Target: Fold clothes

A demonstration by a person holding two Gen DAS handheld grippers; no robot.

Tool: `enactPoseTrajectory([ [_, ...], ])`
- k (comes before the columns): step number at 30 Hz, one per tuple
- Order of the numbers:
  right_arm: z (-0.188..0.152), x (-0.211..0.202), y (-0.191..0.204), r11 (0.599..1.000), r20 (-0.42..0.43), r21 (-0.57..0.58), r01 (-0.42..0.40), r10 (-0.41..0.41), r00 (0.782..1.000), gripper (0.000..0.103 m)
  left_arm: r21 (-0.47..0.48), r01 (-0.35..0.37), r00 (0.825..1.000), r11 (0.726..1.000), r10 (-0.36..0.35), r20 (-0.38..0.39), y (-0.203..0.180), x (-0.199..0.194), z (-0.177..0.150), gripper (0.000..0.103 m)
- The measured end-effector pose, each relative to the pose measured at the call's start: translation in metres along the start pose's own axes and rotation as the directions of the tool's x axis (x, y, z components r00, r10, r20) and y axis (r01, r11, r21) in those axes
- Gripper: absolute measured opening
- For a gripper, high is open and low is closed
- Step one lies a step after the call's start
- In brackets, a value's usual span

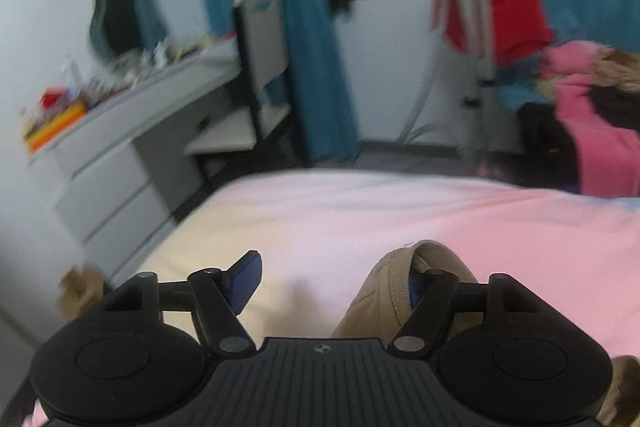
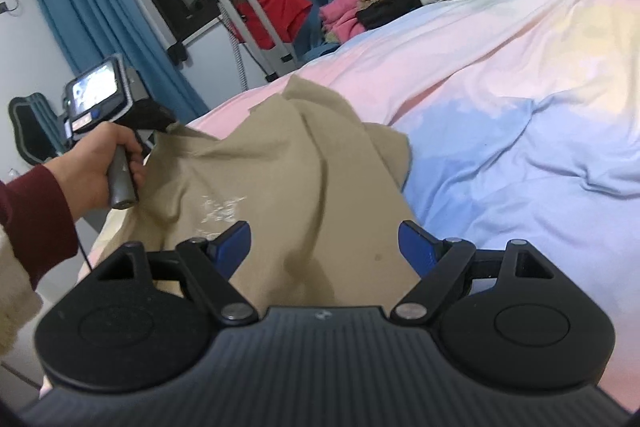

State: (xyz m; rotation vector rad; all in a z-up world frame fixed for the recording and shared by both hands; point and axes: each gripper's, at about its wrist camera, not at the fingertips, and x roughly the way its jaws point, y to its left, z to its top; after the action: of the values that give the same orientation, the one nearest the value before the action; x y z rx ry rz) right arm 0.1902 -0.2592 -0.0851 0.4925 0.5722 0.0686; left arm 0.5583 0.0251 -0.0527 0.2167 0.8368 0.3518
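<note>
Tan T-shirt (image 2: 280,163) crumpled on bed (image 2: 500,75). Left gripper (image 1: 332,279) fingers spread, collar hooked over one; right gripper (image 2: 324,247) fingers spread above shirt.

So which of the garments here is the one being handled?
The tan shirt spread on the bed, draped over one left gripper finger; the pink, white and red clothes lie heaped beyond it.
</note>
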Motion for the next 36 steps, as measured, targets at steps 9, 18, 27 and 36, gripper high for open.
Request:
enactPoseTrajectory([
  [9,-0.001,0.000,0.003,1.000,0.002,-0.004,-0.007,0.007,1.000,0.082,0.167,0.076,0.996,0.983,-0.083,0.034,-0.008,-0.023,-0.001,0.103],
  [18,-0.004,-0.003,0.002,1.000,0.012,0.004,-0.020,0.020,1.000,0.082,0.063,0.281,0.943,0.958,-0.288,0.167,0.007,-0.087,-0.017,0.103],
  [27,-0.005,-0.011,0.015,0.995,0.078,-0.061,-0.081,0.085,0.993,0.079,-0.008,0.366,0.892,0.931,-0.348,0.288,0.063,-0.243,-0.160,0.103],
  [36,-0.015,-0.026,0.045,0.975,0.124,-0.207,-0.079,0.106,0.987,0.066,-0.091,0.444,0.841,0.891,-0.379,0.386,0.162,-0.316,-0.289,0.103],
])
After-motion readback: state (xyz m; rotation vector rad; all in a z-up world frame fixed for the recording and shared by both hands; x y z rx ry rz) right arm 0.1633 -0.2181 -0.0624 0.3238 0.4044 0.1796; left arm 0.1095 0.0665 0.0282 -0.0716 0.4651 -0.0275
